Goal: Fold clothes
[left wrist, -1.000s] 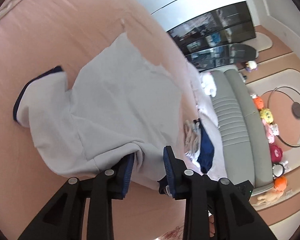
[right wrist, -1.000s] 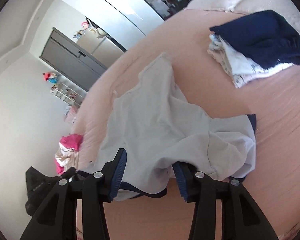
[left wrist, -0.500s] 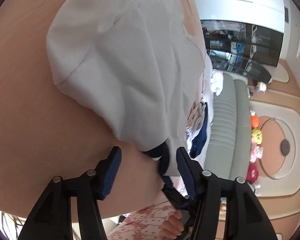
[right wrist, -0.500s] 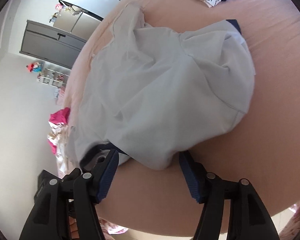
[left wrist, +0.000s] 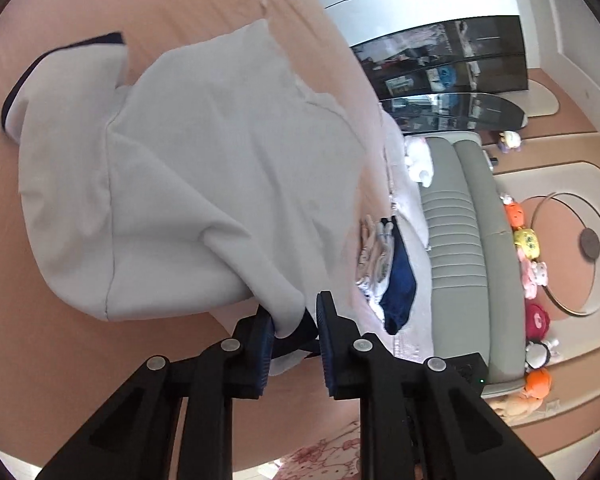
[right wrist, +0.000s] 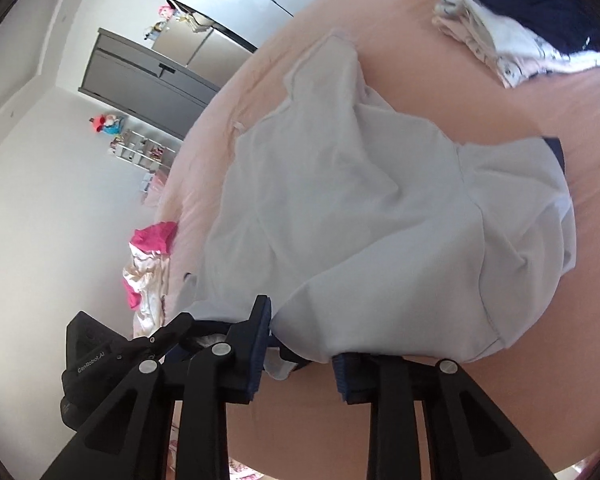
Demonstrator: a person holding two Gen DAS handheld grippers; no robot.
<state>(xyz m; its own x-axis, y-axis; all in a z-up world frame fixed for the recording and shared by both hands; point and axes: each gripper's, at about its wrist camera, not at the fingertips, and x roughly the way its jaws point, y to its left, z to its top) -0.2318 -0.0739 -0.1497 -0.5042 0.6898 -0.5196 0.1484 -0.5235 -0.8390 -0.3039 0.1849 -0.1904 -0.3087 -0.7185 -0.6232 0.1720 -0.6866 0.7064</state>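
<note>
A pale grey shirt point(left wrist: 204, 184) with navy trim lies spread on the peach bed point(left wrist: 60, 380), one navy-edged sleeve point(left wrist: 60, 80) pointing far left. My left gripper point(left wrist: 296, 332) is shut on its near edge, with bunched fabric and navy trim pinched between the blue pads. In the right wrist view the same shirt point(right wrist: 360, 208) billows up towards me. My right gripper point(right wrist: 300, 360) holds its near edge, and the cloth drapes over and partly hides the right finger point(right wrist: 342, 376). The left gripper's black body point(right wrist: 96, 360) sits just beside it.
A folded stack topped by a navy garment point(right wrist: 532, 12) lies at the bed's far right, also seen as the stack point(left wrist: 388, 280). A pink and cream clothes pile point(right wrist: 148, 264) sits at the left edge. A grey padded headboard point(left wrist: 460, 240) and plush toys point(left wrist: 528, 240) stand beyond.
Both grippers were open and low over the shirt's near edge half a second ago. Now both have shut on that edge and lifted, so more of the shirt and room shows.
</note>
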